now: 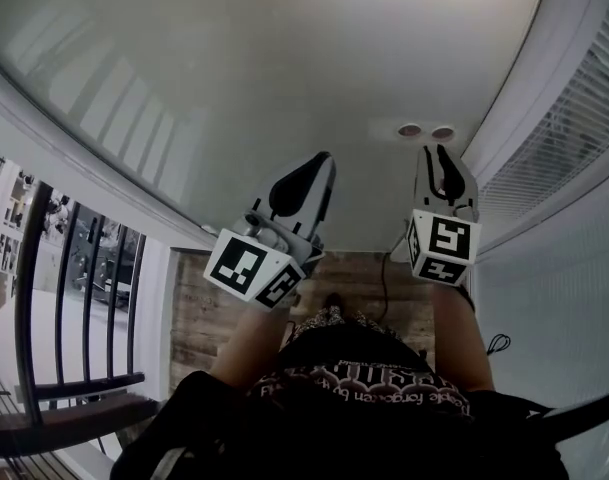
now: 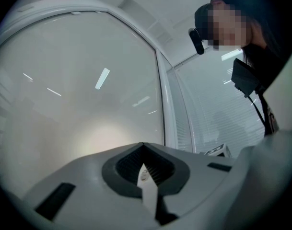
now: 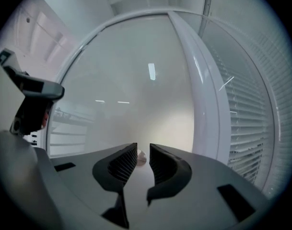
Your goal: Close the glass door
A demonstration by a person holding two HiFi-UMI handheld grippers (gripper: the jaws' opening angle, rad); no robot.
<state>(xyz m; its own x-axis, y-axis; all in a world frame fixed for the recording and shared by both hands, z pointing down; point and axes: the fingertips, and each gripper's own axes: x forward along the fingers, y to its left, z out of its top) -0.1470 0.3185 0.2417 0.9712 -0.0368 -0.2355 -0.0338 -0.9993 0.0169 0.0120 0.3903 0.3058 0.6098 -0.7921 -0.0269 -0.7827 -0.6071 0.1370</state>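
Glass door [image 1: 284, 68] just beyond right gripper [image 1: 441, 158] (jaws apart)

The frosted glass door [image 1: 284, 68] walled off everything ahead of my claws. Its white frame [image 1: 539, 88] and the blinds [image 1: 584, 118] closed the side just beside my right claw [image 1: 440, 153]. Two round fittings [image 1: 426, 131] stood just beyond its tips. Room lay open between the claws and over the wood floor [image 1: 214, 308] below.

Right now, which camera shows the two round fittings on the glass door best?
The head view: both round fittings show in full on the glass door, just past the right hand-held gripper. The right gripper view shows one, half hidden between its parted jaws; the left gripper view shows none.
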